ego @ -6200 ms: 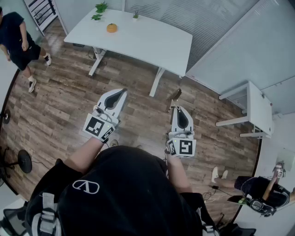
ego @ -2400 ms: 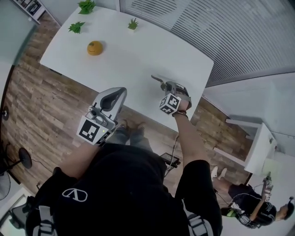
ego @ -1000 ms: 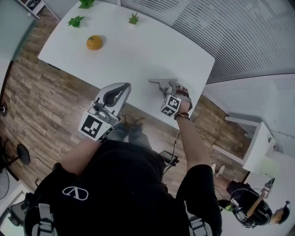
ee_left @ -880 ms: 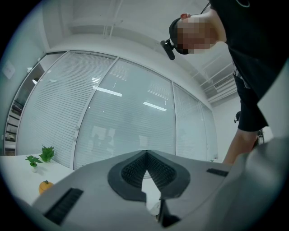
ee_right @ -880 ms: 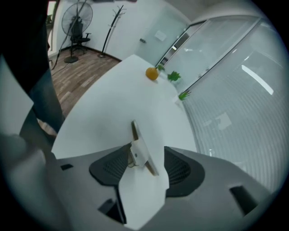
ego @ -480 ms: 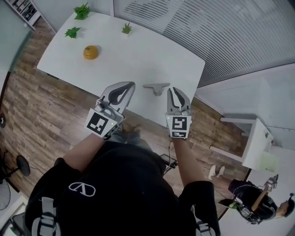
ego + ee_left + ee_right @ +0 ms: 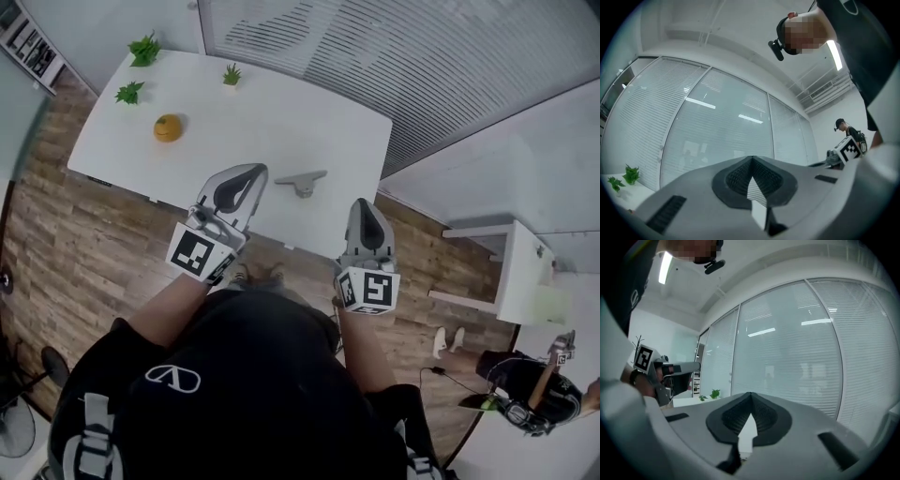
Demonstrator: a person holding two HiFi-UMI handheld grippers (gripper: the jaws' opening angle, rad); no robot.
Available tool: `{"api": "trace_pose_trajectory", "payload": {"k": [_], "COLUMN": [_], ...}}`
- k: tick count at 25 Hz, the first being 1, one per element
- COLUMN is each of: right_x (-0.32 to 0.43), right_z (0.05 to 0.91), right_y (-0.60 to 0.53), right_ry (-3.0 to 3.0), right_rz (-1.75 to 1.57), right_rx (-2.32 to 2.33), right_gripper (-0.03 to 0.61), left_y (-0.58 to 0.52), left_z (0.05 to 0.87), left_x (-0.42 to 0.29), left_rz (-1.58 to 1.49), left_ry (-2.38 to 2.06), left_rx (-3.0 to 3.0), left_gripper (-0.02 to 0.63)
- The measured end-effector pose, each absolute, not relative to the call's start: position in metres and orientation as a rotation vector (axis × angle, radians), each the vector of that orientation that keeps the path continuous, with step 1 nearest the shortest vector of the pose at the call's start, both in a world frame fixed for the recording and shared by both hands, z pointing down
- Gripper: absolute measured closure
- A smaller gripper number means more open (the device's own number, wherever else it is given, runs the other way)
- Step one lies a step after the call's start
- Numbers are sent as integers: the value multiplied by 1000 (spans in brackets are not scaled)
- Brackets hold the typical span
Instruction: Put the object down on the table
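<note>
A small grey T-shaped object (image 7: 302,181) lies on the white table (image 7: 281,112), near its front edge, free of both grippers. My right gripper (image 7: 364,202) hangs over the floor just in front of the table, right of the object and nearer me, its jaws shut and empty. My left gripper (image 7: 253,172) sits at the table's front edge, left of the object, jaws shut on nothing. In the left gripper view the jaws (image 7: 752,160) meet against the glass wall. The right gripper view shows its jaws (image 7: 750,396) pressed together too.
An orange (image 7: 168,127) and three little green plants (image 7: 143,49) stand at the table's far left. A second white table (image 7: 514,267) stands at the right. A person (image 7: 530,398) is on the wooden floor at the lower right. Slatted blinds line the wall behind.
The right gripper let go of the grey object on the table, drew back toward me over the floor and closed its jaws. The left gripper barely moved.
</note>
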State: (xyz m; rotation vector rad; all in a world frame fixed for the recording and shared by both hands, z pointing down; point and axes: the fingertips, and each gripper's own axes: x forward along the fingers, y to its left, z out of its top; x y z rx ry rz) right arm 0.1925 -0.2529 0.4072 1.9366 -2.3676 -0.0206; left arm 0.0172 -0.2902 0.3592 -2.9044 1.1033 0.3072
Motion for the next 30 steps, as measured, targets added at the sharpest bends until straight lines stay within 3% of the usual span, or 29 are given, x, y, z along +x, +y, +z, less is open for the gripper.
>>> {"api": "trace_pose_trajectory", "payload": {"k": [15, 30], "right_x": [210, 208], "right_z": [379, 374], "right_y": [-227, -228], "right_ry": [-2378, -2394], "right_rz": [-56, -96], "right_rx": [2042, 2039], "right_gripper": [572, 575], "left_y": [-280, -274], "left_z": [322, 337], "left_x": [24, 24], "left_rz": [397, 314], "left_ry": [1101, 1098], "left_rx": [-2829, -2855], "left_gripper": [609, 609]}}
